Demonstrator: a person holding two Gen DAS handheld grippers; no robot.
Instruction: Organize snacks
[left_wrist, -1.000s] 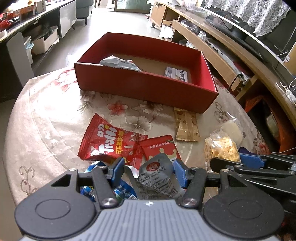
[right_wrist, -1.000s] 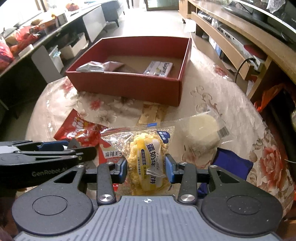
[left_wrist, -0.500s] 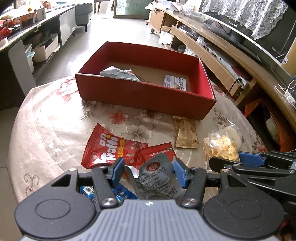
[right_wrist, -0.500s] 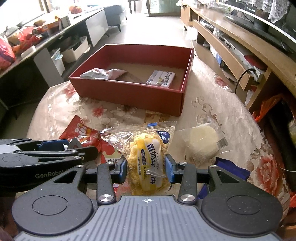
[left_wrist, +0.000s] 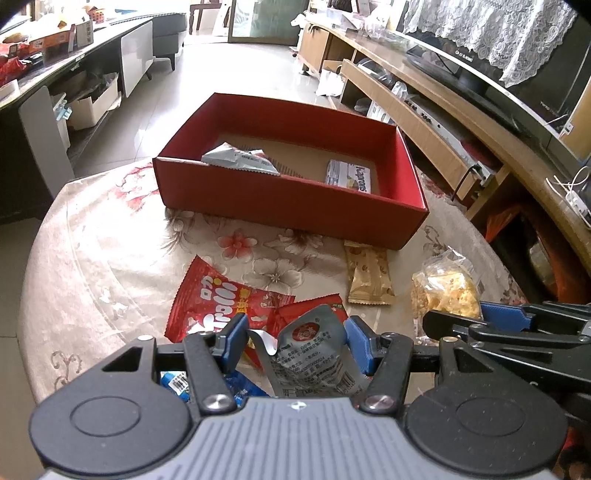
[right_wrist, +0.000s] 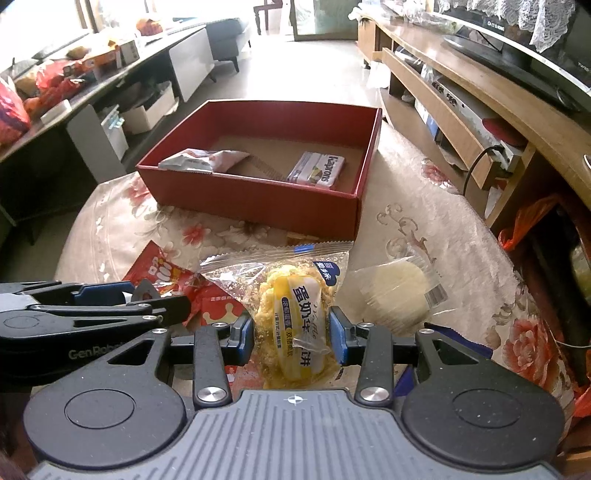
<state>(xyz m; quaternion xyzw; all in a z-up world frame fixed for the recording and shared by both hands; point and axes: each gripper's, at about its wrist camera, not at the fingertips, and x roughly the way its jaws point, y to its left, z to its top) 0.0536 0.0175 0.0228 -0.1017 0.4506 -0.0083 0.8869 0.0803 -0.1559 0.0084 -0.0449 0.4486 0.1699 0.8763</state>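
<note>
My left gripper (left_wrist: 295, 341) is shut on a grey foil snack pouch (left_wrist: 314, 354), held above the table. My right gripper (right_wrist: 292, 334) is shut on a clear bag of yellow egg-milk cake (right_wrist: 295, 314), also lifted. A red cardboard box (left_wrist: 291, 201) stands at the far side of the table, seen too in the right wrist view (right_wrist: 258, 195). It holds a grey foil packet (left_wrist: 236, 158) and a white Kaprons pack (left_wrist: 349, 177). The right gripper shows at the right of the left wrist view (left_wrist: 480, 314).
On the floral tablecloth (left_wrist: 110, 240) lie a large red snack bag (left_wrist: 218, 302), a small red packet (left_wrist: 314, 306), a tan wafer bar (left_wrist: 367, 275), blue packets (left_wrist: 236, 387) and a clear-wrapped round white cake (right_wrist: 400, 290). A wooden TV bench (right_wrist: 480, 122) stands on the right.
Both grippers have risen and drawn back with their snacks still held. The box and the loose snacks on the table have not moved.
</note>
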